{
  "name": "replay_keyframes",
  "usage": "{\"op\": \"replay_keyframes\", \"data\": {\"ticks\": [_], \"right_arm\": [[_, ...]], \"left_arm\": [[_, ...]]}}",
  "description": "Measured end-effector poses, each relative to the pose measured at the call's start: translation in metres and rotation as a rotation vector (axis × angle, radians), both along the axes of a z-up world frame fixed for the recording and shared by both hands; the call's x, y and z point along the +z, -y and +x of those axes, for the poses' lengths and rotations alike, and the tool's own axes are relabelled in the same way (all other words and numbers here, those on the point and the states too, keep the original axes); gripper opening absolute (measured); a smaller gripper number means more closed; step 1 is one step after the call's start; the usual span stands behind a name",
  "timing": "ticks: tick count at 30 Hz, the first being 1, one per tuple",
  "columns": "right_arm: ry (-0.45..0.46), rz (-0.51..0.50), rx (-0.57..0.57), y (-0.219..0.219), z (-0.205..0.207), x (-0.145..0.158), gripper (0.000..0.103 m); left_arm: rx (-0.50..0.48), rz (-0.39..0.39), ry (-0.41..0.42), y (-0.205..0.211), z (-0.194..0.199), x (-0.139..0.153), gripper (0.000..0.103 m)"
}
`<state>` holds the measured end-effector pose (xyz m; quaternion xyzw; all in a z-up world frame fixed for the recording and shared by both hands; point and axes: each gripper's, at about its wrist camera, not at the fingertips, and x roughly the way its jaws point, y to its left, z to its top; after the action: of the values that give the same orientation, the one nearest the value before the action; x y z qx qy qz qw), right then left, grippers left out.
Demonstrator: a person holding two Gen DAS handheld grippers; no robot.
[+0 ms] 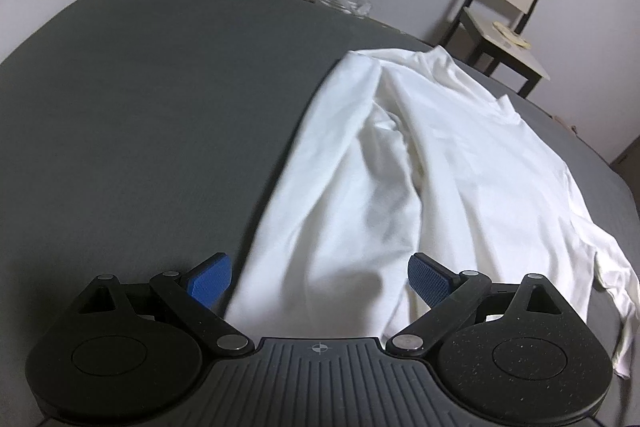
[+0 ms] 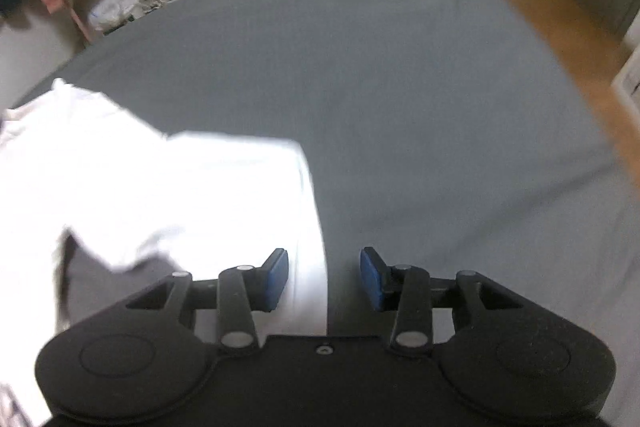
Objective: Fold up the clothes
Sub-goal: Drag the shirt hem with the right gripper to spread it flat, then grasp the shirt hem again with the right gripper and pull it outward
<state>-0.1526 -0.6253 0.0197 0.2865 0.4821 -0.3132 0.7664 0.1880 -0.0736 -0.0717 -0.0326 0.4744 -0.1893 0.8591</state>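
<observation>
Left gripper [image 1: 319, 281] hovers low over the near end of the white shirt [image 1: 432, 163], fingers [image 1: 210, 283] spread wide and gripping nothing, one blue pad off the shirt's left edge over the bed [image 1: 140, 107], the other over the cloth. The shirt lies on the grey bed, left sleeve folded in over the body. Best move here, I reckon: drop low and pinch the shirt's near edge cleanly through all layers, so the fold lifts as one. Across to the right gripper [image 2: 324, 277]: released too, fingers [image 2: 276, 281] parted with the shirt [image 2: 160, 195] edge running between them. It wants to take hold level with the left, so the cloth carries over without skewing. Hard to read: the right view is blurred and the shirt blown out white, its folds lost; whether either gripper touches cloth, I can't tell. The shirt's far right sleeve trails off crumpled.
</observation>
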Motion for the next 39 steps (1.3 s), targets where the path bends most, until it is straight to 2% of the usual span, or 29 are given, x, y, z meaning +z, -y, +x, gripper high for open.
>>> {"op": "replay_keyframes", "data": {"ticks": [4,6,9,11,13,18,21,22,23,25,26,28,30,32,35,37,39], "right_arm": [[0.083,0.059,-0.053,0.0,-0.023,-0.016,0.039],[0.104,0.083,-0.055,0.0,-0.032,-0.024,0.033],[0.147,0.116,-0.019,-0.004,-0.036,-0.031,0.02],[0.146,0.116,-0.014,-0.006,-0.037,-0.03,0.005],[0.11,0.092,-0.021,-0.006,-0.038,-0.025,0.004],[-0.13,-0.196,0.003,0.012,-0.033,0.014,0.004],[-0.145,-0.227,0.036,0.022,-0.027,0.02,0.009],[-0.154,-0.231,0.041,0.024,-0.025,0.019,0.017],[-0.163,-0.235,0.045,0.025,-0.023,0.018,0.033],[-0.114,-0.221,0.012,0.026,-0.041,0.022,0.054],[-0.073,-0.2,-0.013,0.028,-0.052,0.023,0.055],[0.014,-0.105,-0.097,0.033,-0.074,0.023,0.055],[0.059,-0.02,-0.188,0.035,-0.096,0.008,0.048],[0.052,0.019,-0.185,0.031,-0.108,-0.002,0.029],[0.051,0.058,-0.177,0.022,-0.118,-0.014,0.028],[0.072,0.07,-0.175,0.019,-0.111,-0.023,0.029],[0.043,0.071,-0.175,0.016,-0.101,-0.031,0.029]], "left_arm": [[0.0,-0.005,-0.004,-0.002,-0.005,0.002,0.096],[0.001,-0.007,-0.006,-0.003,-0.008,0.003,0.096],[0.004,-0.011,-0.009,-0.005,-0.011,0.004,0.096],[0.034,-0.026,-0.011,-0.012,-0.01,0.006,0.096],[0.061,-0.037,-0.01,-0.018,-0.01,0.008,0.096],[0.091,-0.035,0.004,-0.023,-0.011,0.011,0.096],[0.098,-0.03,-0.004,-0.021,-0.008,0.008,0.096],[0.1,-0.029,-0.007,-0.02,-0.007,0.008,0.096],[0.1,-0.028,-0.009,-0.019,-0.006,0.007,0.096],[0.1,-0.026,-0.011,-0.018,-0.006,0.007,0.096],[0.096,-0.025,-0.01,-0.018,-0.006,0.007,0.096],[0.09,-0.022,-0.006,-0.017,-0.007,0.008,0.096],[0.085,-0.018,-0.006,-0.015,-0.007,0.007,0.096],[0.077,-0.01,-0.004,-0.013,-0.007,0.007,0.096],[0.066,0.002,-0.002,-0.009,-0.007,0.006,0.096],[0.057,0.009,-0.003,-0.008,-0.007,0.005,0.096],[0.053,0.013,-0.002,-0.008,-0.009,0.005,0.096]]}}
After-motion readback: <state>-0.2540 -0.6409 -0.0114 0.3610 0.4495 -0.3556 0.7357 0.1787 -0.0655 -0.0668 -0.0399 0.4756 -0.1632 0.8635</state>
